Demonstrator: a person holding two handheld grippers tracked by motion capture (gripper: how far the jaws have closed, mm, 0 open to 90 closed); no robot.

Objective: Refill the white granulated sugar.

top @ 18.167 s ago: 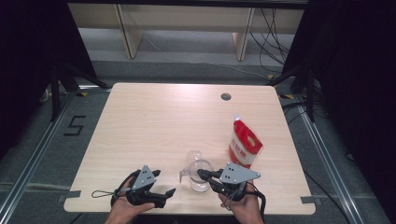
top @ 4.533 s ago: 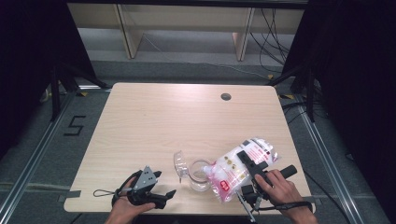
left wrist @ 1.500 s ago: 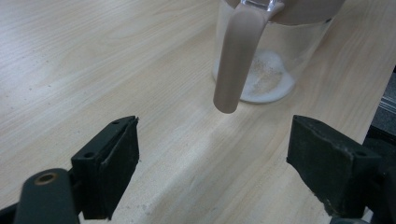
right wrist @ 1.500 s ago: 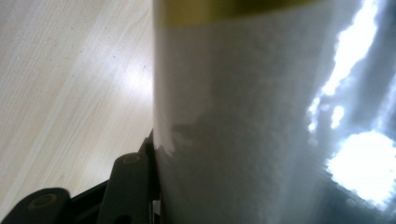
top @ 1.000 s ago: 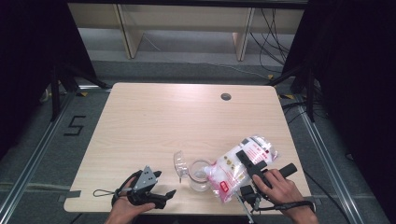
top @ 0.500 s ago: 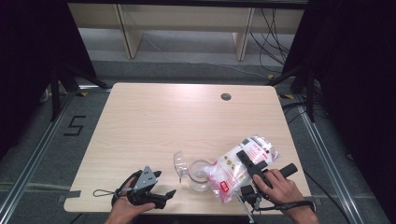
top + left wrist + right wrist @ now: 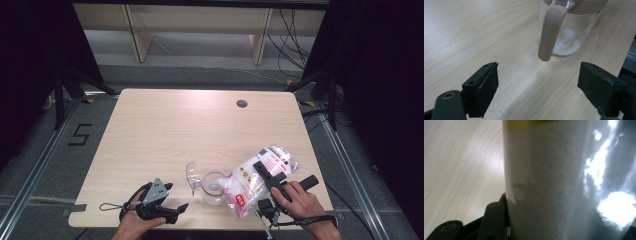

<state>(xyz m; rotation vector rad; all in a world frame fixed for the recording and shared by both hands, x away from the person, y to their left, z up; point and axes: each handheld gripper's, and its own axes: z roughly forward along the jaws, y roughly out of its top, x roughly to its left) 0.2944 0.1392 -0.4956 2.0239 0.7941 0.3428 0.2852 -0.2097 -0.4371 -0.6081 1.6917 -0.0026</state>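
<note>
On the table (image 7: 165, 125): one jug (image 7: 214, 187), one bag (image 7: 257, 177).

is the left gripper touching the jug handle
Apart. In the left gripper view the left gripper has its jaws wide open, and bare table shows between them and the jug handle beyond.

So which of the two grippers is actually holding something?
The right gripper: its fingers clamp the tilted white bag over the jug. The left gripper stands open.
</note>
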